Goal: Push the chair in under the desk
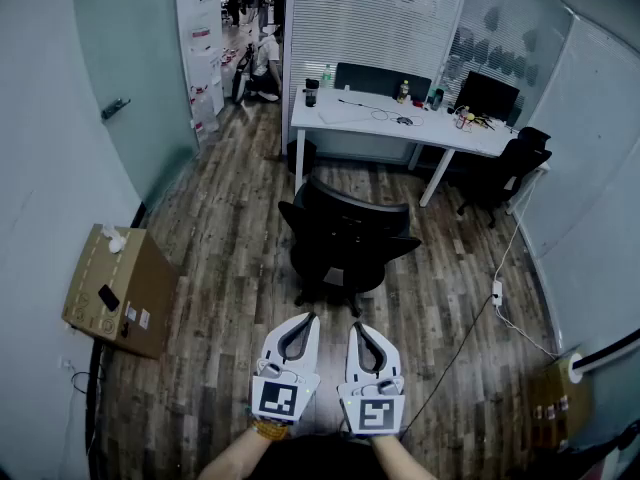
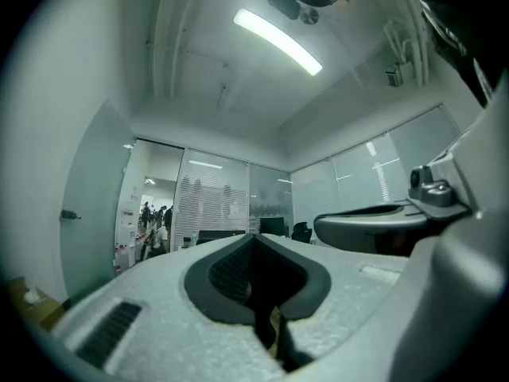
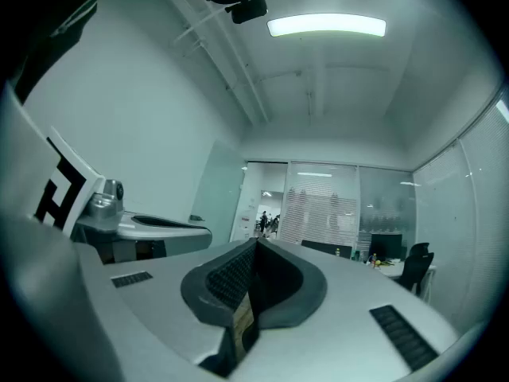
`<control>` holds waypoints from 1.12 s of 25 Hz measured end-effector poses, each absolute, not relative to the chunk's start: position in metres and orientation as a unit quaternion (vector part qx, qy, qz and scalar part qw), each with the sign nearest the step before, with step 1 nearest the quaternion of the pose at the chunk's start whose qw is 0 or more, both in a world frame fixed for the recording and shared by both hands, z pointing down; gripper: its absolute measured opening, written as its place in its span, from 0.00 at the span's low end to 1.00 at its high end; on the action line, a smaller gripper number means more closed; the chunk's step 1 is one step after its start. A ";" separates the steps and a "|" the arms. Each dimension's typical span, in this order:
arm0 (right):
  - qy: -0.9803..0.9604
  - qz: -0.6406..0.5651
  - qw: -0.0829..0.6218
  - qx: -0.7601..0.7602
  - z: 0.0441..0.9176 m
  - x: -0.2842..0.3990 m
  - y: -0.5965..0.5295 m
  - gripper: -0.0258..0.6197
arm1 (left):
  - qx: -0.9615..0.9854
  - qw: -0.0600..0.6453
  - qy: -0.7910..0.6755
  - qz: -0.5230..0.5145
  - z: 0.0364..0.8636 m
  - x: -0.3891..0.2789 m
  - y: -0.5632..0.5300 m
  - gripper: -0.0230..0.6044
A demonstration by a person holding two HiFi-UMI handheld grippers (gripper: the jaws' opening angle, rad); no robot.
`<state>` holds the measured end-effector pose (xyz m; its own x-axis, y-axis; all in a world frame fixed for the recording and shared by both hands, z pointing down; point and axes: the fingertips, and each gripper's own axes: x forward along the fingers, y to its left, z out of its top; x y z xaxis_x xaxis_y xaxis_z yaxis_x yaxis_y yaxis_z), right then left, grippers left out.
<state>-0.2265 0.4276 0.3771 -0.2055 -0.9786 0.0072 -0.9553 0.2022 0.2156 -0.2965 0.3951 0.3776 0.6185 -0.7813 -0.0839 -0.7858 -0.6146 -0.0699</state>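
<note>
A black office chair stands on the wood floor, pulled well back from the white desk, its backrest towards me. My left gripper and right gripper are held side by side, level, just short of the chair's base, touching nothing. Both are shut with nothing between the jaws. In the left gripper view the left gripper points at the far desk, and the right gripper's body fills the right side. The right gripper points at the desk too.
A cardboard box sits on the floor at the left. A second black chair stands at the desk's right end. A cable and power strip lie on the floor at the right. Glass walls enclose the room; people are beyond the open doorway.
</note>
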 end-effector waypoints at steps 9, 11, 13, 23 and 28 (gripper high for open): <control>-0.758 -0.063 0.073 0.645 0.387 -0.260 0.408 0.04 | -0.902 0.016 0.430 0.027 0.393 -0.326 0.379 0.04; -0.757 -0.058 0.075 0.646 0.391 -0.268 0.405 0.04 | -0.905 0.012 0.425 0.027 0.396 -0.330 0.377 0.04; -0.757 -0.051 0.077 0.647 0.394 -0.274 0.401 0.04 | -0.905 0.010 0.425 0.029 0.398 -0.335 0.373 0.04; -0.777 -0.031 0.070 0.624 0.410 -0.258 0.365 0.04 | -0.892 0.018 0.452 0.004 0.412 -0.323 0.343 0.04; -0.801 -0.024 0.074 0.593 0.421 -0.228 0.332 0.04 | -0.879 0.019 0.475 -0.013 0.420 -0.296 0.316 0.04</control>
